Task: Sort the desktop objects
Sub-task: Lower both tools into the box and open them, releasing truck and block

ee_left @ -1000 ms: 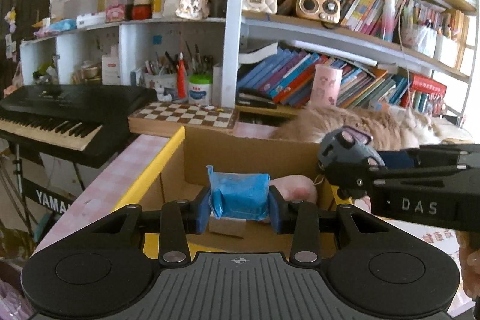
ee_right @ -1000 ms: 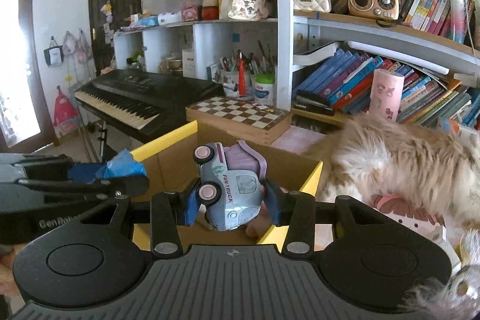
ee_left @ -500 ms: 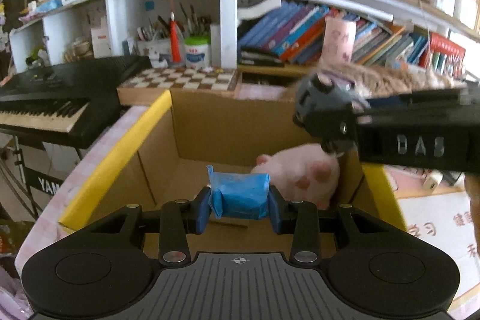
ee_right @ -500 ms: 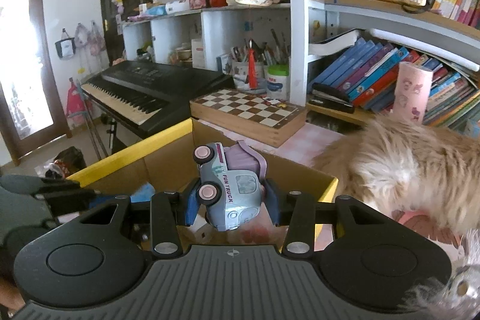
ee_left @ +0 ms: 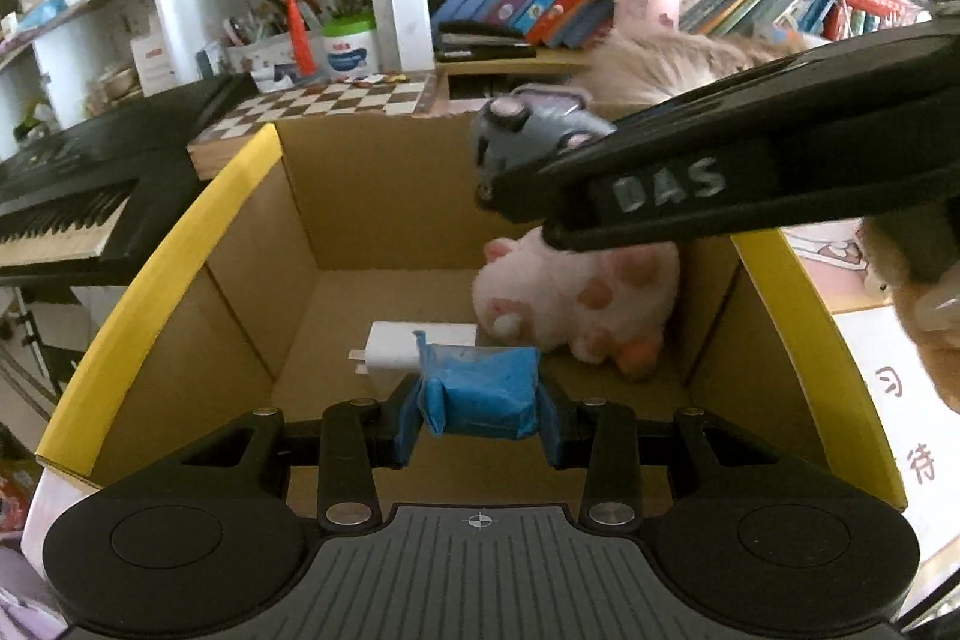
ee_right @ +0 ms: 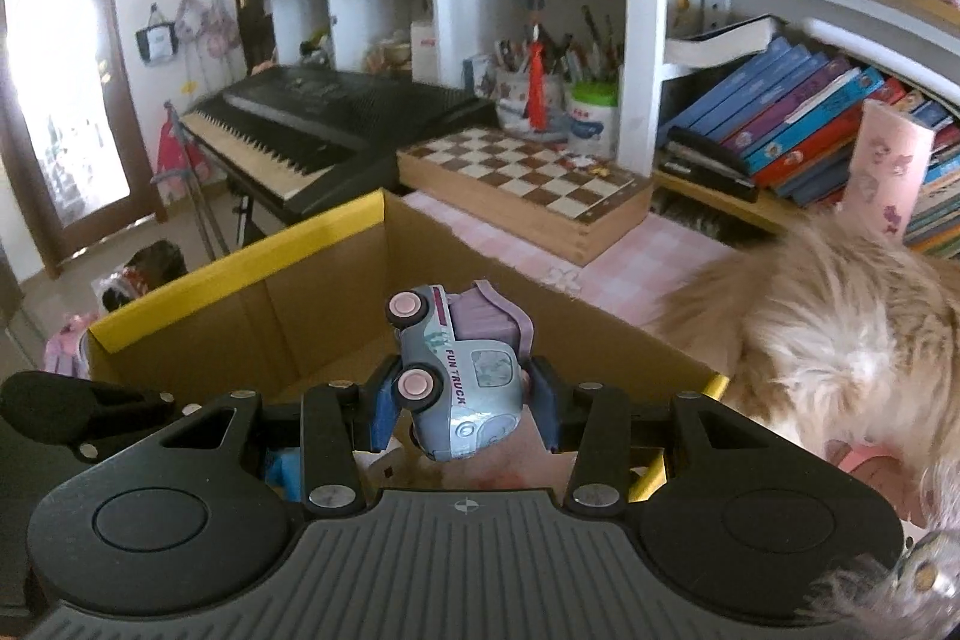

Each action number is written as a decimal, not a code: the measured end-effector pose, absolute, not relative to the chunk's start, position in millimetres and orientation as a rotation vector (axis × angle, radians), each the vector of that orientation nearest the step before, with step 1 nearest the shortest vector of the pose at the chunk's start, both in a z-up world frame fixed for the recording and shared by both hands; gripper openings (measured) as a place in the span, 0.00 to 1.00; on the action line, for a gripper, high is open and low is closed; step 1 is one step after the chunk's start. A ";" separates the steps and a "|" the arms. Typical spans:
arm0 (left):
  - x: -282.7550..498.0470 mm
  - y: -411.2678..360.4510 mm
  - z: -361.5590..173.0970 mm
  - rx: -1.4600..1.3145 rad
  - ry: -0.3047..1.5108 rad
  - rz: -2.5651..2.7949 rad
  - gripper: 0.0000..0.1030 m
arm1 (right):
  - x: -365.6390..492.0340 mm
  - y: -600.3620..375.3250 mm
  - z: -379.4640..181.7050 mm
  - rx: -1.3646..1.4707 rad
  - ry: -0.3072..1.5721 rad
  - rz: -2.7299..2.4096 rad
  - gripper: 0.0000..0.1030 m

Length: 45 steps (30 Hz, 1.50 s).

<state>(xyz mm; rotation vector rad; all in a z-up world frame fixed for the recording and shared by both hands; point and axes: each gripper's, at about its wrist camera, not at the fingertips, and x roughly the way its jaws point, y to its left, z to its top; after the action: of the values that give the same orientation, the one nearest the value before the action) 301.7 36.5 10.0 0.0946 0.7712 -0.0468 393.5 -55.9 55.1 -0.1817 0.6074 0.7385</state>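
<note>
both loads hovering over the box

left hand-held gripper [ee_left: 480,409] is clamping a blue packet [ee_left: 480,391] above the cardboard box [ee_left: 156,268]; right hand-held gripper [ee_right: 462,412] is pinching a toy truck [ee_right: 459,370] reading "fun truck". next move: lowering in, then releasing. "das" is showing on the right tool.

Your surface [ee_right: 636,274] wears a pink checked cloth. On it sits the open cardboard box [ee_left: 252,280] with yellow-edged flaps; on its floor lie a white charger [ee_left: 396,346] and a pink plush toy [ee_left: 576,304] against the right wall. Just behind the box you have a wooden chessboard [ee_right: 528,184] lying flat, a few small pieces on its far edge. A fluffy tan animal [ee_right: 828,328] lies beside the box's right flank.
</note>
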 end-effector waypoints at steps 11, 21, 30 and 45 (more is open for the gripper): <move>302.8 37.6 10.7 0.087 0.787 -0.065 0.67 | 407.2 -27.2 41.9 -0.270 0.686 0.818 0.39; 294.1 31.9 15.5 0.094 0.736 -0.039 0.89 | 409.6 -6.8 34.1 -0.412 0.781 0.905 0.40; 282.6 30.5 23.0 0.086 0.694 -0.016 0.90 | 408.4 -9.9 36.9 -0.384 0.770 0.896 0.57; 256.7 35.7 38.8 0.064 0.626 0.002 0.90 | 376.2 -38.2 55.6 -0.270 0.605 0.764 0.64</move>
<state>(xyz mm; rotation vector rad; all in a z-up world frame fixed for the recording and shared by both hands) 256.7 35.7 38.8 0.0637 0.6262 0.0022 376.2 -38.2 55.6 -0.2704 0.6053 0.7641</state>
